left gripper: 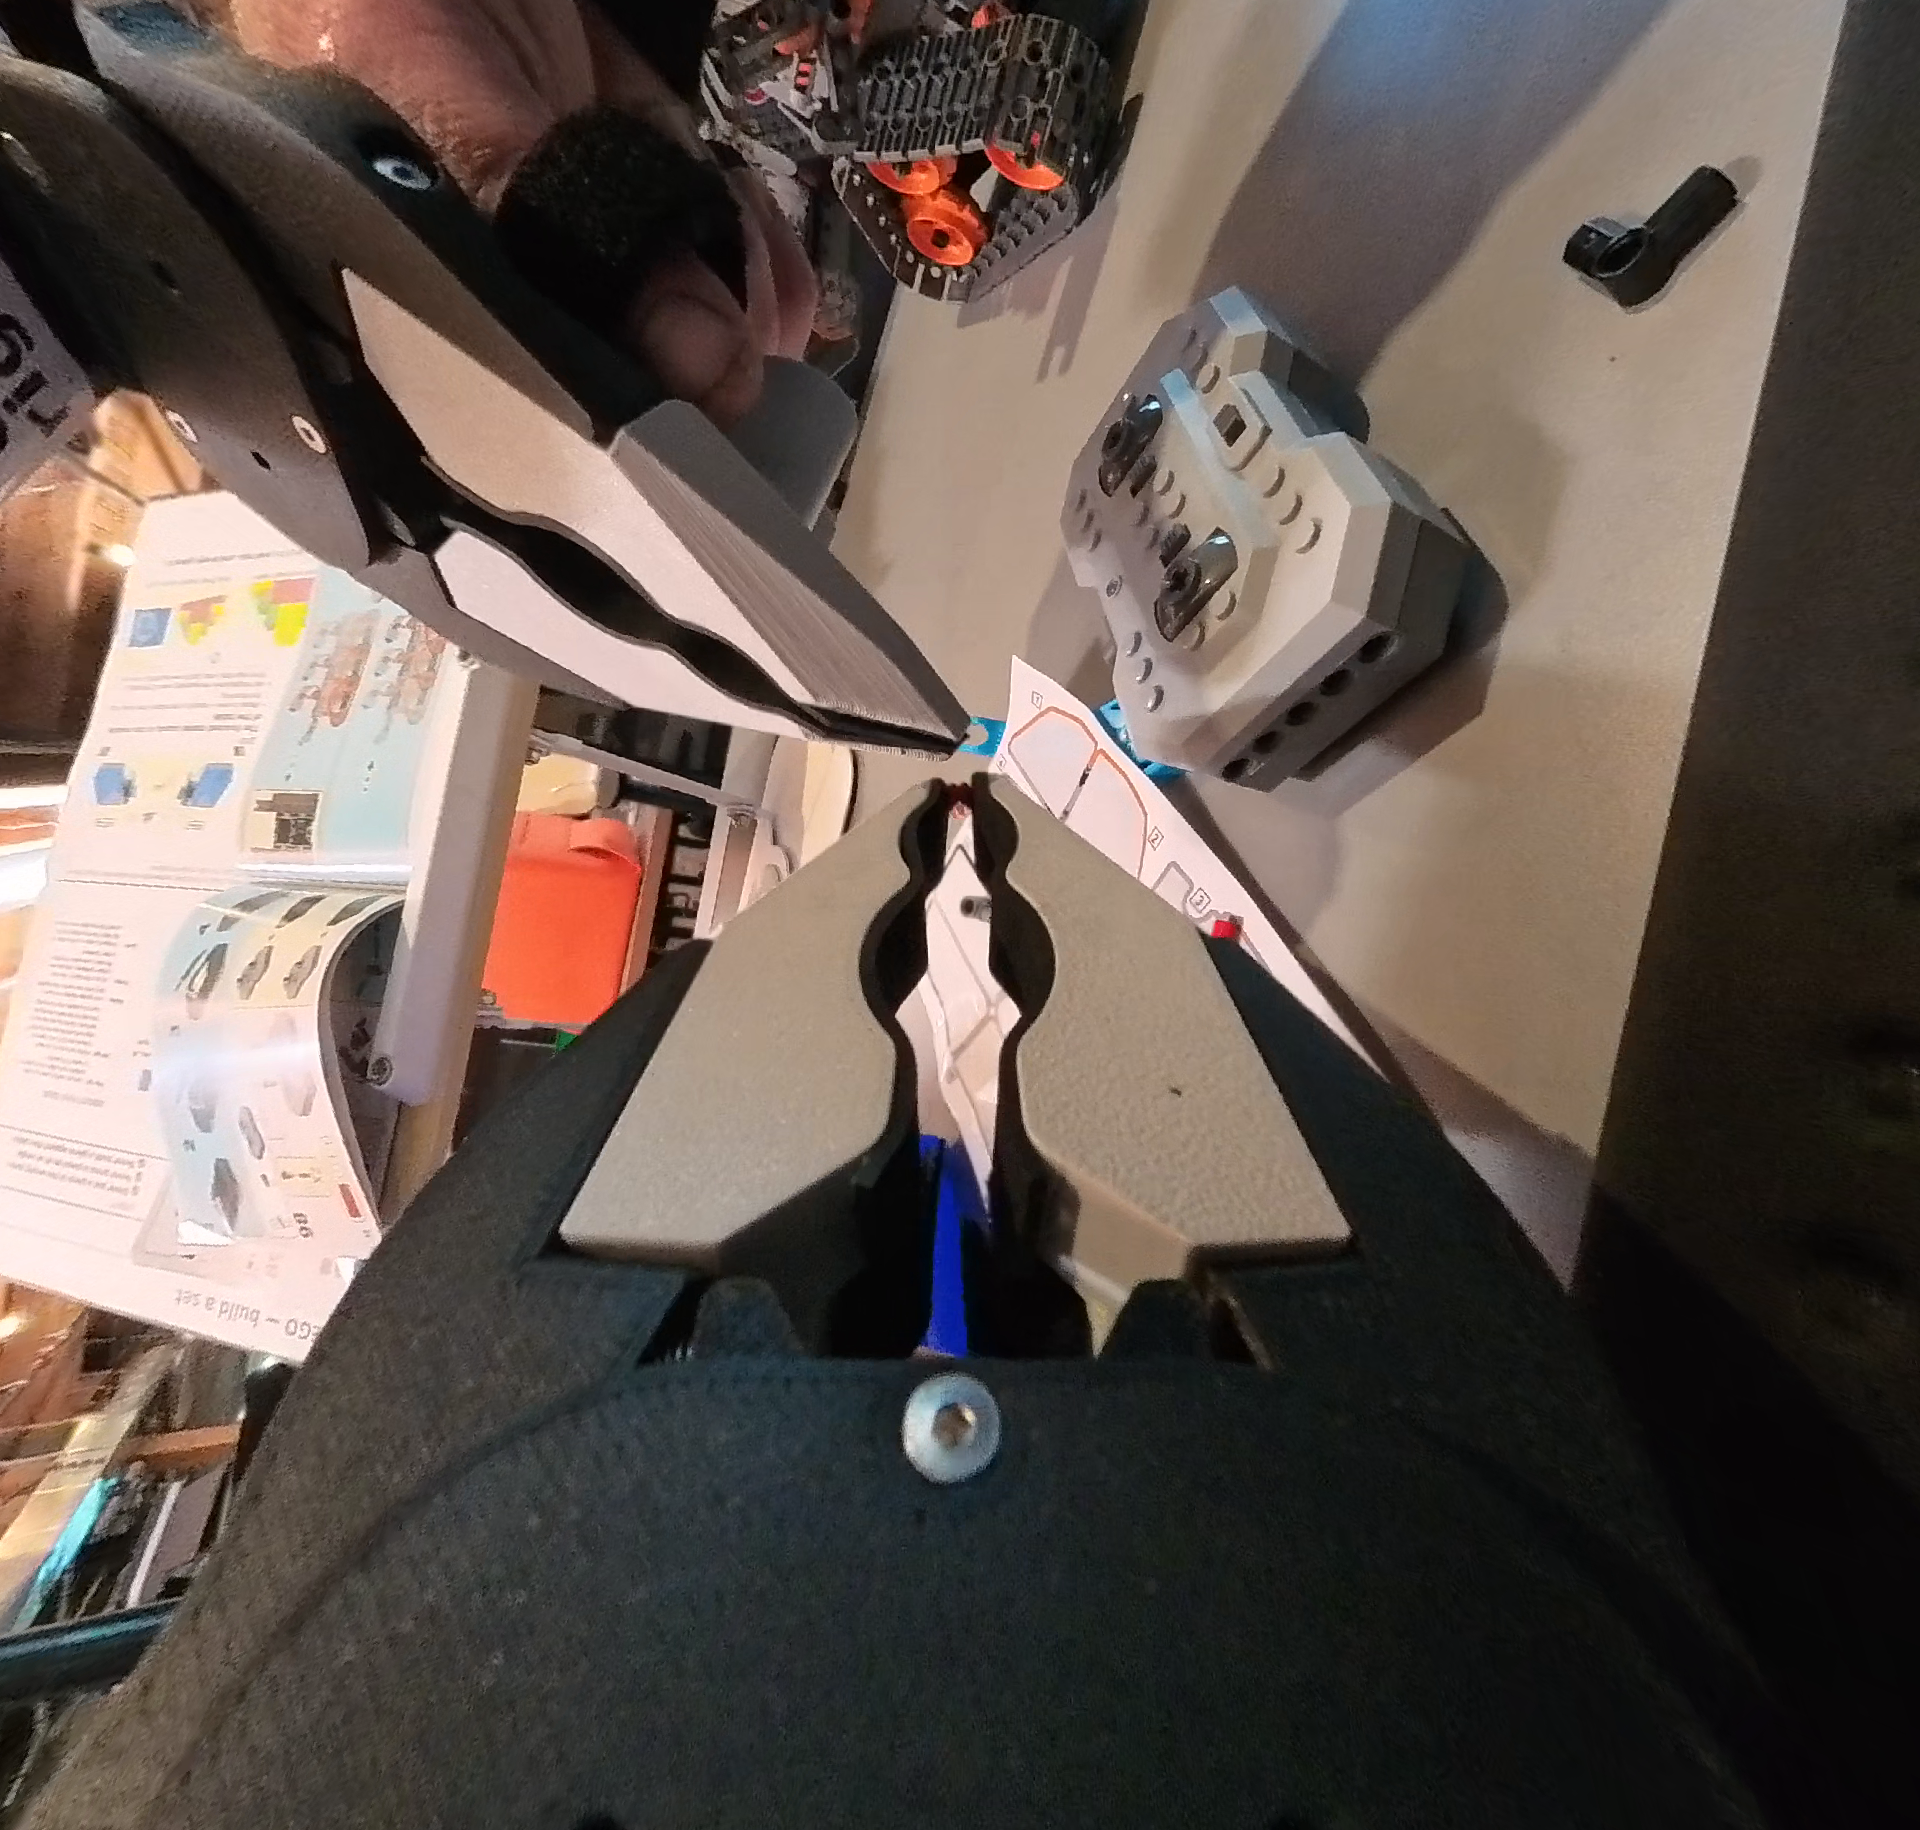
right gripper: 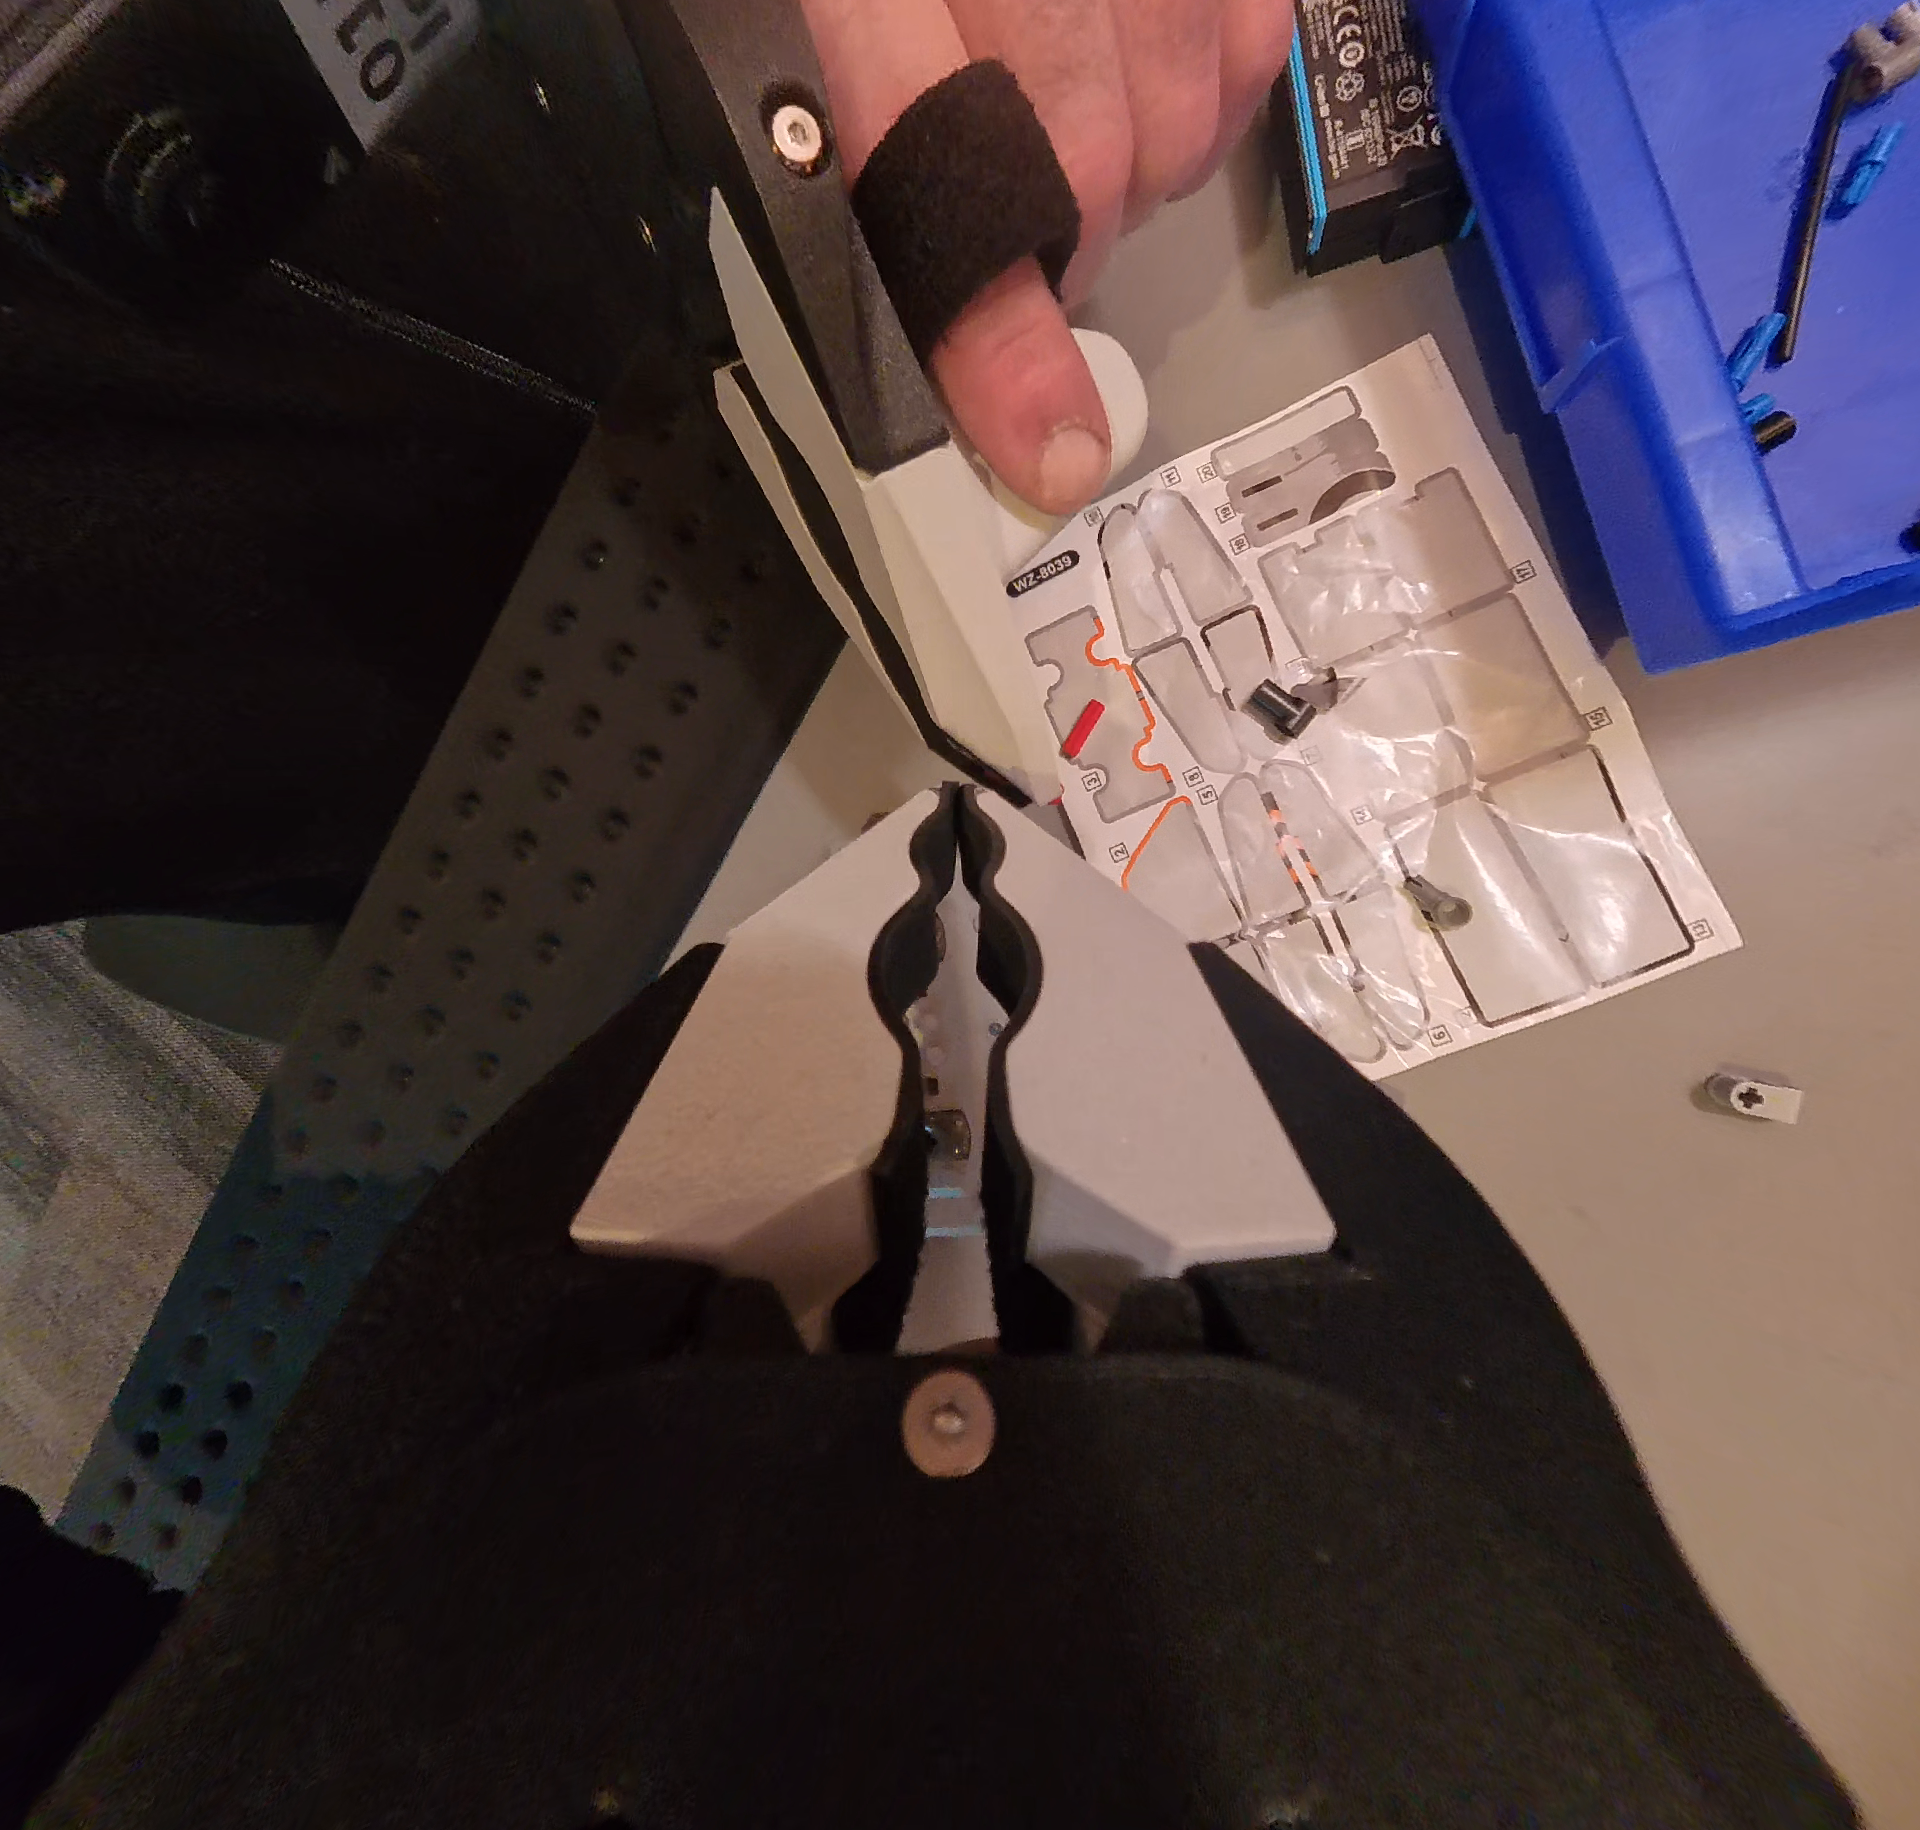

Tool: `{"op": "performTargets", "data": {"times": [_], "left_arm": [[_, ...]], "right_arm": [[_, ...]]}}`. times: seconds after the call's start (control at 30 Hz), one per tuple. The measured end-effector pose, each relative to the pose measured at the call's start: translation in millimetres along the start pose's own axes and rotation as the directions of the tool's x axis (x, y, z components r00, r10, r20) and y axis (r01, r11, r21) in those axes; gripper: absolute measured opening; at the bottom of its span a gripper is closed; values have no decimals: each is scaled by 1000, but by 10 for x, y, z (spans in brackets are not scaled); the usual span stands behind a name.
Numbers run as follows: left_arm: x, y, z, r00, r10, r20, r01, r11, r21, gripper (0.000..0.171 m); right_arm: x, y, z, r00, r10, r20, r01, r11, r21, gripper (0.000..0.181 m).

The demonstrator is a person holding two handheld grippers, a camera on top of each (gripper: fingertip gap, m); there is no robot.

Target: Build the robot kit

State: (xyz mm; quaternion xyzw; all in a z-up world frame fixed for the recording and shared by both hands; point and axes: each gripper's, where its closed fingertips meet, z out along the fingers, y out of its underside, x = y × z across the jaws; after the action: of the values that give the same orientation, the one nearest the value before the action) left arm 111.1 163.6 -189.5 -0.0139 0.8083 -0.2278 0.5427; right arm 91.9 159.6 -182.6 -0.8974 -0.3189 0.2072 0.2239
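Note:
My left gripper [left gripper: 956, 793] is shut on a small red piece [left gripper: 958, 795] at its tips. My right gripper [left gripper: 948, 736] comes in from the upper left, shut on a small light-blue piece [left gripper: 977, 734]. The two tips almost touch above a white sticker sheet [left gripper: 1091, 793]. In the right wrist view, my right gripper [right gripper: 956, 801] has its jaws closed. The left gripper [right gripper: 1000, 778] reaches in from the upper left with a hand [right gripper: 1039, 170] on it. The blue piece is hidden in that view.
A grey block with holes [left gripper: 1268, 554], a black connector [left gripper: 1652, 237], a tracked model with orange wheels [left gripper: 956, 149] and an instruction booklet [left gripper: 208, 845] are around. On the sticker sheet [right gripper: 1507, 793] lie a red pin [right gripper: 1081, 726] and a black piece [right gripper: 1278, 710]. A blue bin [right gripper: 1662, 378] stands at the upper right. Left tips and right tips are each some 12 cm from the black connector [left gripper: 1652, 237].

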Motion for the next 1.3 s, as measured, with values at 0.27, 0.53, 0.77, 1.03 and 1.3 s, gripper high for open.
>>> {"op": "performTargets", "data": {"times": [0.27,0.53,0.77,1.03,1.3], "left_arm": [[-181,-73,-139,973,-231,14,227,963,143,2],[-569,-391,-566,887,-455,-79,436,768,470,3],[-751,-617,-737,894,-431,-120,420,715,559,2],[-872,-843,-818,906,-409,-112,383,676,629,1],[-894,-882,-777,930,-359,-80,328,710,623,2]], "right_arm": [[64,-103,-172,991,58,-124,-38,986,160,7],[-224,-491,-514,986,168,-12,-119,747,654,12],[-438,-687,-519,976,110,188,-218,516,828,11],[-611,-772,-751,966,-16,256,-240,300,923,8],[-686,-766,-908,956,-84,283,-258,225,940,8]]}}
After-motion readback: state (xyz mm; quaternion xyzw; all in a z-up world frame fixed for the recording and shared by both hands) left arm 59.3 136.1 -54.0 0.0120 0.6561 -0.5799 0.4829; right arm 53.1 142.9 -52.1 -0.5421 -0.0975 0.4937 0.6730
